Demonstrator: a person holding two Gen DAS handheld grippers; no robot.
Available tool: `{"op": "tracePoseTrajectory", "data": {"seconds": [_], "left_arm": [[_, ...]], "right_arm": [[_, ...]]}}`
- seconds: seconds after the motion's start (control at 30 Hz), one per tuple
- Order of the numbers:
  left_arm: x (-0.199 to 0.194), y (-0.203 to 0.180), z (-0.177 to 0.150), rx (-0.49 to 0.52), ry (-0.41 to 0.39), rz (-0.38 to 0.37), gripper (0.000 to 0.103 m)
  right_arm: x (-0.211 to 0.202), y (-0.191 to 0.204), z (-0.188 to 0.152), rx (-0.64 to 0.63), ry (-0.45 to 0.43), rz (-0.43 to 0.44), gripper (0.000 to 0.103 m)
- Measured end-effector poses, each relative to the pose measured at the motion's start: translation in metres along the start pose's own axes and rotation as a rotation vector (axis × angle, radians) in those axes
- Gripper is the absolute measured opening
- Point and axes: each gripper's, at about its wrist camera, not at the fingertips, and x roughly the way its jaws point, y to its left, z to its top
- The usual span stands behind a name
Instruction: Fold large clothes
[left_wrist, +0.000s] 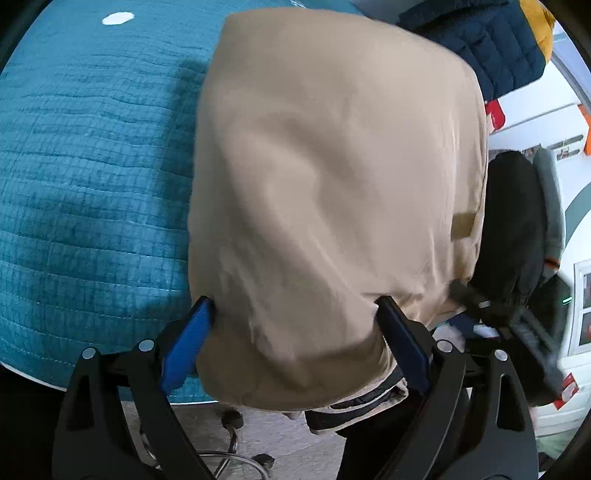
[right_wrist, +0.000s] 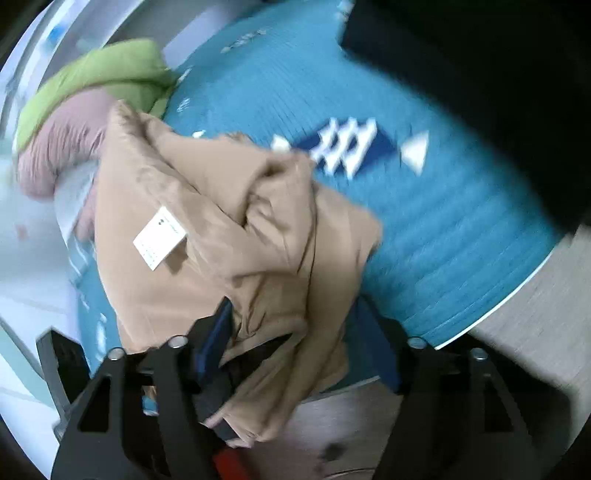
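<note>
Beige jacket (left_wrist: 325, 177) bunched, long axis unclear; left gripper (left_wrist: 295, 332) & right gripper (right_wrist: 295, 332) jaws apart around cloth.

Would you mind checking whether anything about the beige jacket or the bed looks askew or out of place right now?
The beige jacket is not lying flat: in the right wrist view it is bunched into loose folds with a white label turned outward, and its lower end hangs past the edge of the teal bedspread. Other clothes are heaped nearby. Nothing looks damaged.
</note>
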Motion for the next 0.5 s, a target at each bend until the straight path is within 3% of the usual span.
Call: {"op": "tracePoseTrajectory", "data": {"seconds": [0.03,0.2,0.3,0.37,0.43,0.5], "left_arm": [[0.012,-0.028,0.002,0.005,-0.003,0.007,0.089],[0.022,-0.053,0.005,0.031,-0.001,0.023,0.09],[0.032,-0.066,0.004,0.051,0.001,0.034,0.09],[0.038,-0.073,0.003,0.055,0.001,0.037,0.091],[0.04,-0.078,0.003,0.057,0.003,0.032,0.091],[0.044,-0.077,0.002,0.059,0.001,0.016,0.091]], "right_arm": [[-0.008,0.007,0.005,-0.052,-0.02,-0.038,0.072],[-0.025,0.047,0.042,-0.27,-0.072,-0.076,0.085],[-0.003,0.079,0.07,-0.428,-0.026,-0.027,0.089],[0.029,0.094,0.081,-0.556,0.054,-0.06,0.09],[0.06,0.089,0.091,-0.598,0.128,-0.116,0.09],[0.085,0.071,0.104,-0.551,0.223,-0.026,0.09]]}}
